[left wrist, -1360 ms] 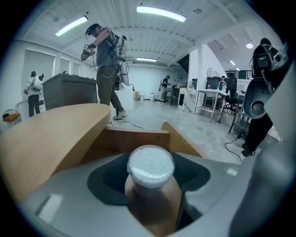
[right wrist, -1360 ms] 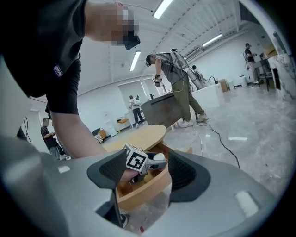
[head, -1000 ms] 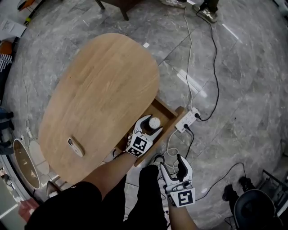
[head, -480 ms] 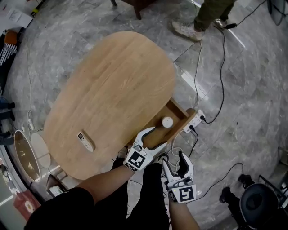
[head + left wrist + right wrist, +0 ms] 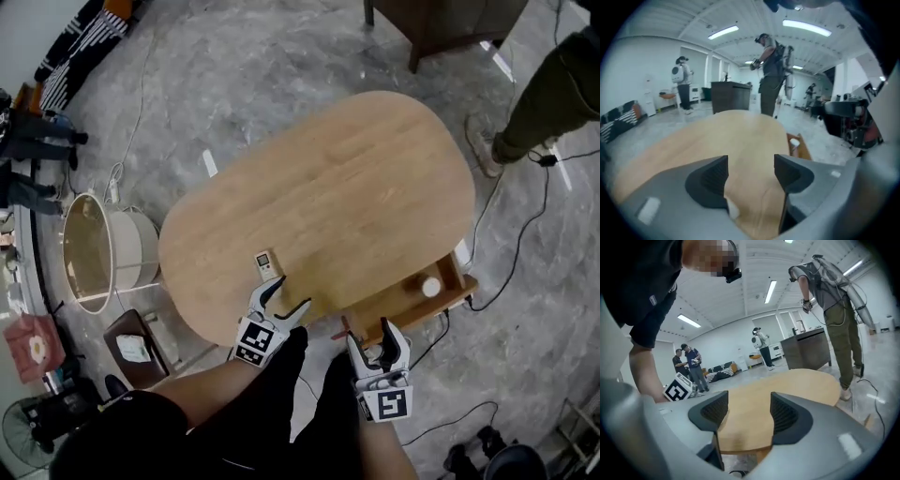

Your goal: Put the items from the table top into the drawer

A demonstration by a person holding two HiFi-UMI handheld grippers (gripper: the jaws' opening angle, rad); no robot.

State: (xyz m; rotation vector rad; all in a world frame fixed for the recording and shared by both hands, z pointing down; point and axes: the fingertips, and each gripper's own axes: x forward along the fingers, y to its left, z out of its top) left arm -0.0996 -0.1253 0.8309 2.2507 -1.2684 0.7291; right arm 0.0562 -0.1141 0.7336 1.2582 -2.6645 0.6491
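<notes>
**A:** What does the head view tell me about the step?

**B:** Your left hand-held gripper (image 5: 281, 298) is at the near edge of the counter (image 5: 328, 187), just beside the remote (image 5: 267, 265), which lies flat on the wood. The drawer (image 5: 448, 292) stands pulled out at the right end, with a white round item (image 5: 430, 287) inside it. Your right hand-held gripper (image 5: 377, 339) hangs below the counter edge, near the drawer. I judge you are at the approach to the remote, the only item I see on the top.

**A:** And the left gripper view?

**B:** Its jaws are spread, with only wood between them. A pale corner (image 5: 732, 208) low by one jaw is possibly the remote, but it is too cut off to be sure.

**A:** The right gripper view?

**B:** Also released: the jaws are apart, nothing is held, and they look over the rim of the counter.

**A:** What does the next move ask?

**B:** You would need to bring the left jaws around the remote across its narrow side, close them, and then carry it to the drawer on your right.
</notes>
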